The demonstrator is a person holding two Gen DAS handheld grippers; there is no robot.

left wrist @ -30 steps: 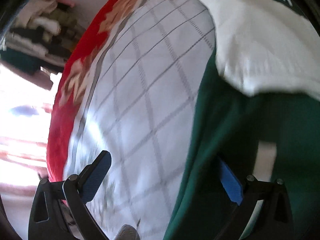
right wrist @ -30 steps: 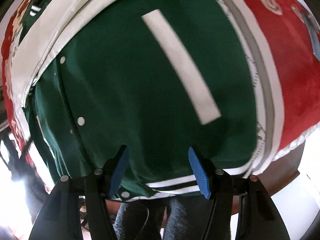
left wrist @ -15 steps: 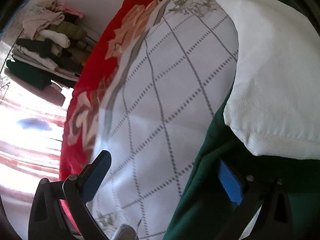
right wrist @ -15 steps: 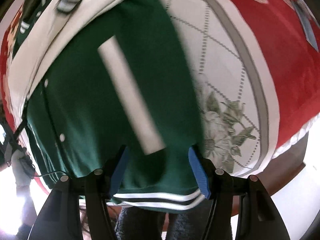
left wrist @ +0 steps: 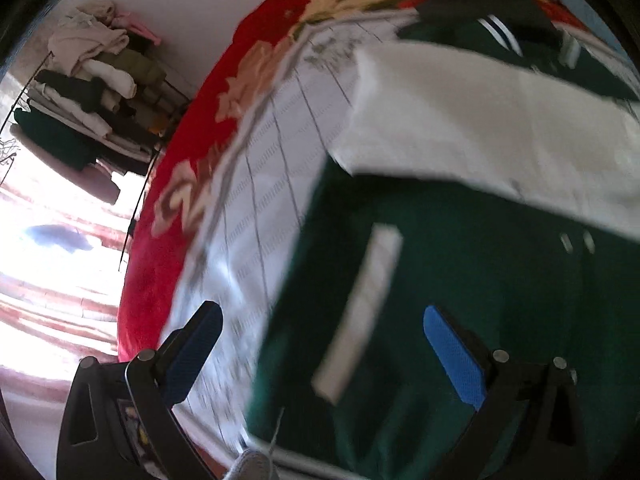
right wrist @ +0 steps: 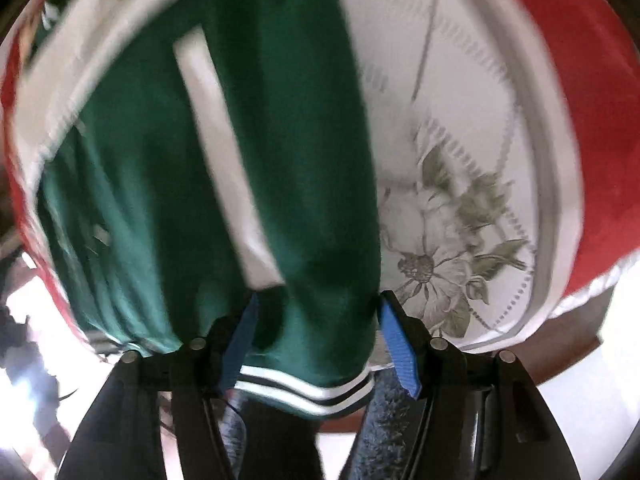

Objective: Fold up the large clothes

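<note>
A dark green jacket (left wrist: 460, 264) with white sleeves lies on the bed, one white sleeve (left wrist: 480, 120) folded across it. My left gripper (left wrist: 322, 314) hovers open above the jacket's left side, over a white pocket strip (left wrist: 360, 312), touching nothing. In the right wrist view the jacket (right wrist: 280, 120) runs down to its striped hem (right wrist: 304, 392) at the bed's near edge. My right gripper (right wrist: 318, 298) straddles the hem's right corner. Its jaws are closing with green cloth between them, and the pads are not plainly pressing on it.
A white quilted cover (left wrist: 272, 168) with a flower print (right wrist: 440, 264) and a red blanket (right wrist: 580, 120) lie under the jacket. A rack piled with clothes (left wrist: 92, 92) stands by the wall at the left. A person's dark trousers (right wrist: 384, 420) show below the bed's edge.
The left gripper has lifted and pulled back, so more of the jacket and its pocket strip show. The right gripper has sunk to the hem's right corner and its jaws have narrowed a little.
</note>
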